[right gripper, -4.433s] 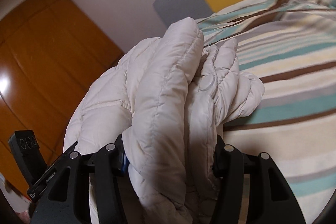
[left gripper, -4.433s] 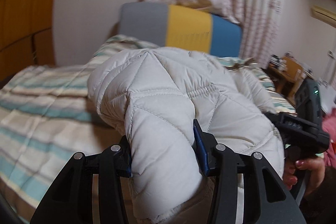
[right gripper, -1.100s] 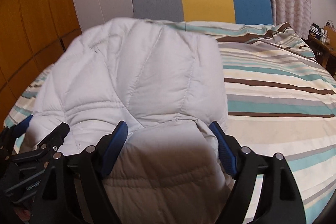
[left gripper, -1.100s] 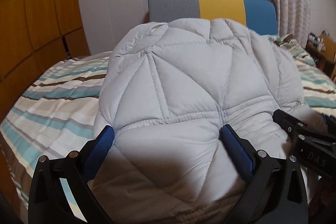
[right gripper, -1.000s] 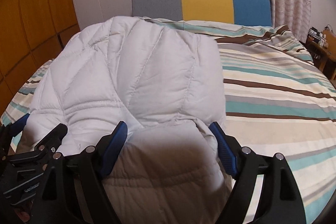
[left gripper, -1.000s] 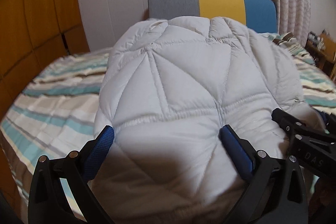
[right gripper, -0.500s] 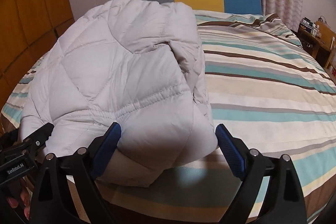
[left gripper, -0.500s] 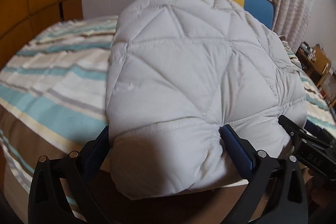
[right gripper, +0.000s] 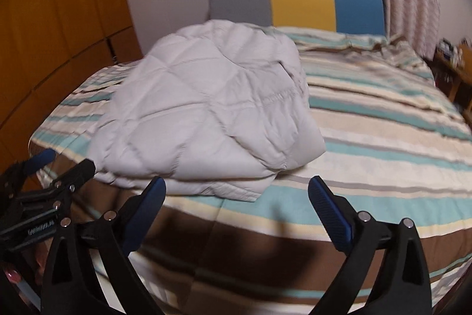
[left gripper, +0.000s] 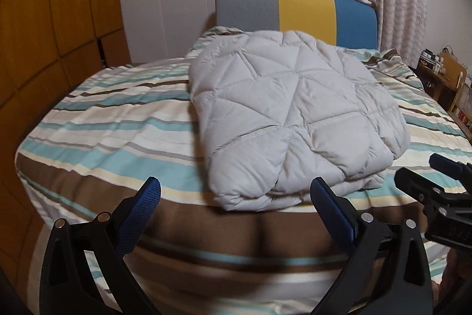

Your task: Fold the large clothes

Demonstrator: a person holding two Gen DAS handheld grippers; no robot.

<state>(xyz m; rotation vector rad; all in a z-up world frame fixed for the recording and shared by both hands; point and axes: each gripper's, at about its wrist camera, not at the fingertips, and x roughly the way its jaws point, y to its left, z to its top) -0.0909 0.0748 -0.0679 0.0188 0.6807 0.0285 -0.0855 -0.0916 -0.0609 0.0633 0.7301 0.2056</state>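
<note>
Left wrist view: folded jacket rests near the bed edge; both grippers' fingers spread, empty. Puffy layers may spring open or slide off.

A pale grey quilted puffer jacket lies folded into a thick, roughly rectangular bundle on the striped bedspread, near the foot edge of the bed. Its top face shows diamond and triangle stitching, with a gathered seam running across it (it looks elasticated). At the near edge the stacked layers show, puffy and rounded, slightly uneven. It rests flat, with nothing touching it.
</note>
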